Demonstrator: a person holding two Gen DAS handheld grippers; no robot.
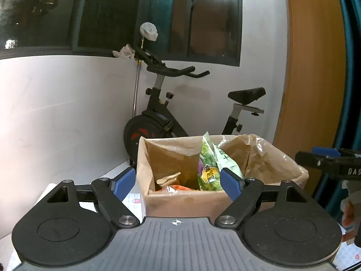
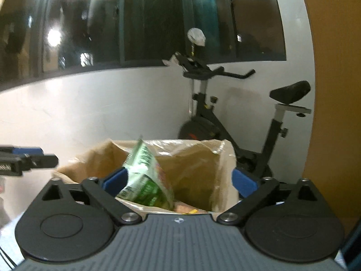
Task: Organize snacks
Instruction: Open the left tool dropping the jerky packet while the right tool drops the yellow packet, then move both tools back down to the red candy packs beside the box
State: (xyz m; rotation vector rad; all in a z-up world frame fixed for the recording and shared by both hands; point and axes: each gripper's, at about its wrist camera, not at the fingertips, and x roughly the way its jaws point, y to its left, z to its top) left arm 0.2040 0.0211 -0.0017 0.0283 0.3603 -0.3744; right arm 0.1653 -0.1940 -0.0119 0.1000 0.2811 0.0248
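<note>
Box (image 1: pixel 180 201) on worktop (image 1: pixel 133 199), lined with a bag. Green snack packet (image 1: pixel 211 169) upright inside box. Left claw (image 1: pixel 178 181) wide, empty, before box. Right claw (image 2: pixel 179 180) wide, packet (image 2: pixel 146 180) loose against its left pad, over box.

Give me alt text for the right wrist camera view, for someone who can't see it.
A green snack bag stands tilted in a bag-lined cardboard box, between the open right gripper's blue pads and beside the left-hand pad. The left gripper pokes in from the left edge. Behind the box, an exercise bike stands against a white wall under dark windows.
</note>
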